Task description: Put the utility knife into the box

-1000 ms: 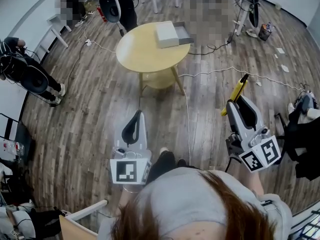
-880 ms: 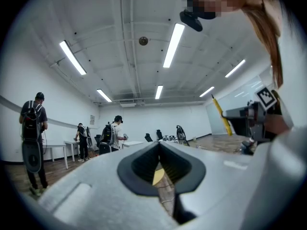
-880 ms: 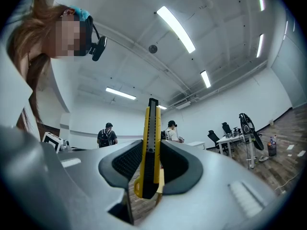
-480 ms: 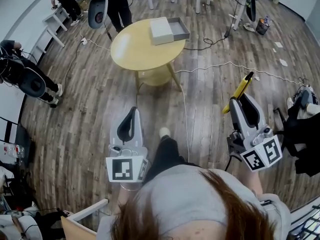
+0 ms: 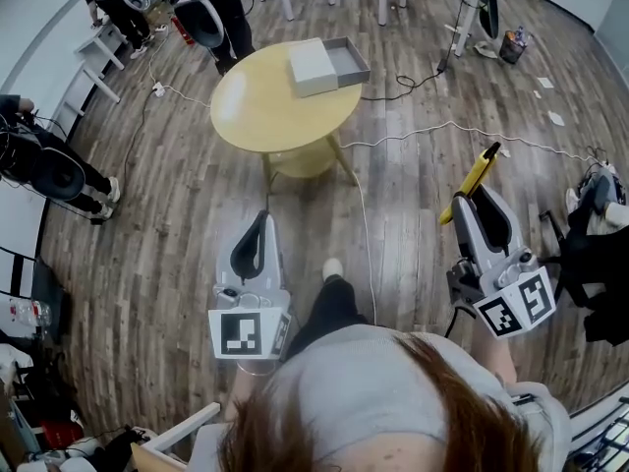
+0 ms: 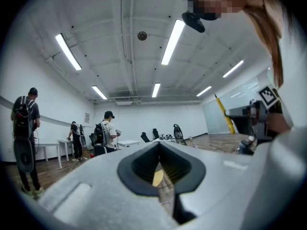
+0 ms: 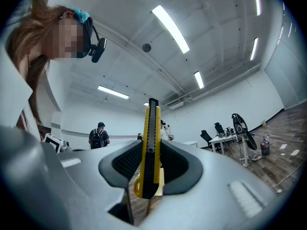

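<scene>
The yellow utility knife [image 5: 477,175] stands upright between the pads of my right gripper [image 5: 472,199], which is shut on it. In the right gripper view the knife [image 7: 150,143] points straight up out of the right gripper [image 7: 151,150]. My left gripper [image 5: 262,218] hangs at the left, shut and with nothing in it; the left gripper view shows the left gripper [image 6: 159,144] with its tips together. The box [image 5: 329,65], a grey tray with a white lid part, sits on the far edge of the round yellow table [image 5: 265,106], well ahead of both grippers.
Wooden floor lies between me and the table. A white cable [image 5: 442,129] and a thinner cord [image 5: 365,234] run across it. People with backpacks [image 5: 206,18] stand at the far left. A dark bag [image 5: 600,264] lies at the right, a chair [image 5: 167,431] at bottom left.
The table and box have drifted a little left in the head view. People at the far left have shifted. Both grippers hold nearly the same places, the knife still gripped.
</scene>
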Tool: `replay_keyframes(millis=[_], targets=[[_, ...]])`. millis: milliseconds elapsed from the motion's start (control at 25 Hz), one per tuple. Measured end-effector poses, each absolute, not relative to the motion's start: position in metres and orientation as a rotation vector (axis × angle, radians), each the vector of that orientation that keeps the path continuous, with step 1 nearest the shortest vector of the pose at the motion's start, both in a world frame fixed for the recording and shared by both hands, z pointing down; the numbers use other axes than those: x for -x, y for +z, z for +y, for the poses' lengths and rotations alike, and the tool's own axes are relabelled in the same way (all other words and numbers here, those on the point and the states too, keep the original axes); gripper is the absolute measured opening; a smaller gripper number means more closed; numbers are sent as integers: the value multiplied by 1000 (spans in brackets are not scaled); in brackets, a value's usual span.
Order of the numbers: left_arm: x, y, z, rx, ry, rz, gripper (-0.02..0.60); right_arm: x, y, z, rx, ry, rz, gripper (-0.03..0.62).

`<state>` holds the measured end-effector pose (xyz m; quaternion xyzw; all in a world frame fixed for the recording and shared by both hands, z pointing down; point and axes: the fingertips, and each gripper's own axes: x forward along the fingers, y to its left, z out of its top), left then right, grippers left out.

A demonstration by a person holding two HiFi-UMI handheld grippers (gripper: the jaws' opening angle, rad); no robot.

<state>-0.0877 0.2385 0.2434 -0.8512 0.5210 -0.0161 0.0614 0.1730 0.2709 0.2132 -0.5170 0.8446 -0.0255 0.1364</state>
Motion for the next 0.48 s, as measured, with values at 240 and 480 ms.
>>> replay_keyframes(millis=[240,480], targets=[[92,240,182,2598,-15,1530,-6,-165,208,223,1521,-52,2427,120],[99,230,118,2608,-6,1477,-6,-153,203,167,1554,-32,2417,120]])
